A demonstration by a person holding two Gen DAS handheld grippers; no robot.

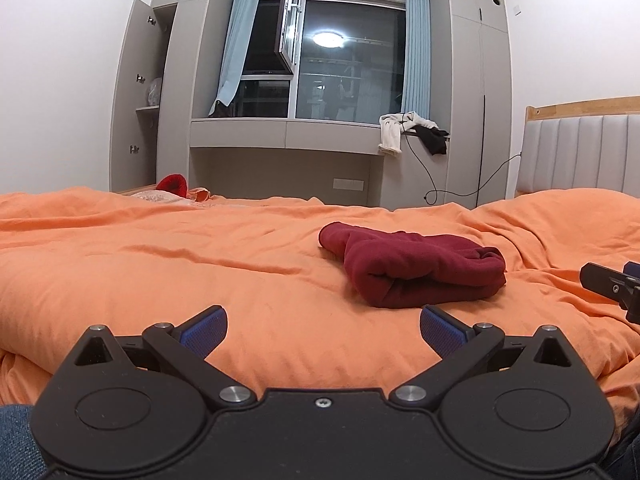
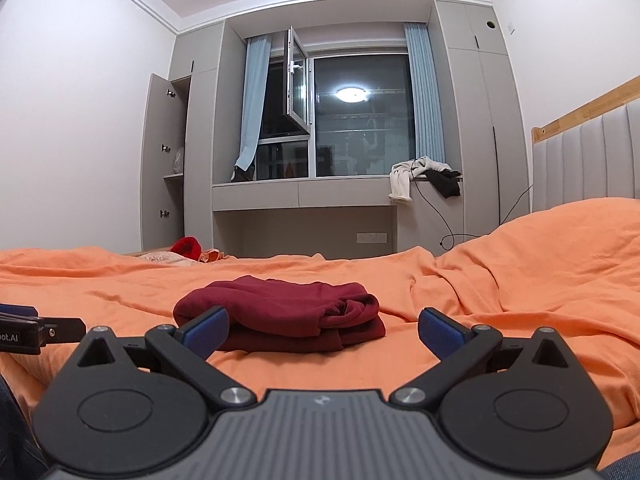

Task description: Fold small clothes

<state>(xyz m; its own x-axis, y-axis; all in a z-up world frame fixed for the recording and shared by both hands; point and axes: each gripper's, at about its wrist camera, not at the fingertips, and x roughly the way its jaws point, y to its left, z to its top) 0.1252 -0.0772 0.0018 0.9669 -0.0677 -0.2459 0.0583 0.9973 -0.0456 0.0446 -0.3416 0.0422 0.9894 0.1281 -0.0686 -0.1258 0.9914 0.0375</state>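
A dark red garment (image 1: 416,268) lies folded in a compact bundle on the orange bedcover (image 1: 200,264). My left gripper (image 1: 323,332) is open and empty, low over the cover, with the bundle ahead and to its right. My right gripper (image 2: 323,334) is open and empty, just in front of the same bundle (image 2: 288,314), which sits a little left of centre between its fingers. Each gripper shows at the edge of the other's view: the right one (image 1: 616,286) and the left one (image 2: 32,330).
A bright red item and a pale cloth (image 1: 172,188) lie at the far edge of the bed. Beyond are a window, grey cabinets, and clothes on the sill (image 1: 412,132). A padded headboard (image 1: 580,156) stands on the right. A raised fold of cover (image 2: 540,252) lies right.
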